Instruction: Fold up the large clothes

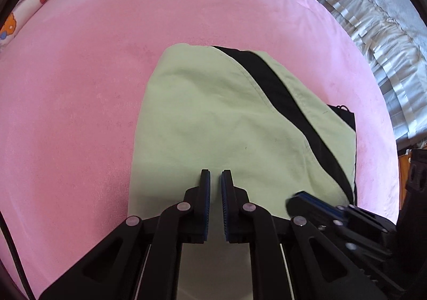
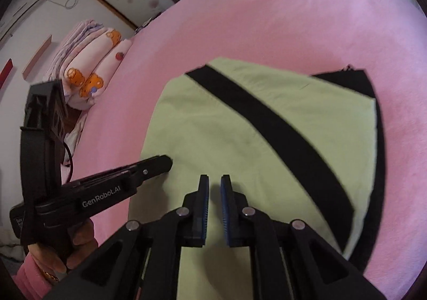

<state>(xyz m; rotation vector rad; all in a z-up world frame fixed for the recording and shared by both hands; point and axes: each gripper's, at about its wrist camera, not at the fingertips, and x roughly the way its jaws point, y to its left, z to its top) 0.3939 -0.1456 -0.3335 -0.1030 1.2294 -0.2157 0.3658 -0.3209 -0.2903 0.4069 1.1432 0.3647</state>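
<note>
Bed (image 1: 80, 86), pink sheet, fills both your views. Light green garment (image 1: 213, 118) with black diagonal stripe (image 1: 288, 102) lies folded flat on sheet, black fabric edging its right side. Stacked cartoon-print quilts (image 2: 90, 67) sit at bed's far left edge. Your left gripper (image 1: 215, 174) hovers over garment's near edge, jaws parted by narrow gap, nothing between them. Your right gripper (image 2: 214, 179) just beside it, over same edge, jaws likewise slightly apart, gripping nothing. Your left hand (image 2: 77, 241) wraps gripper handle.
</note>
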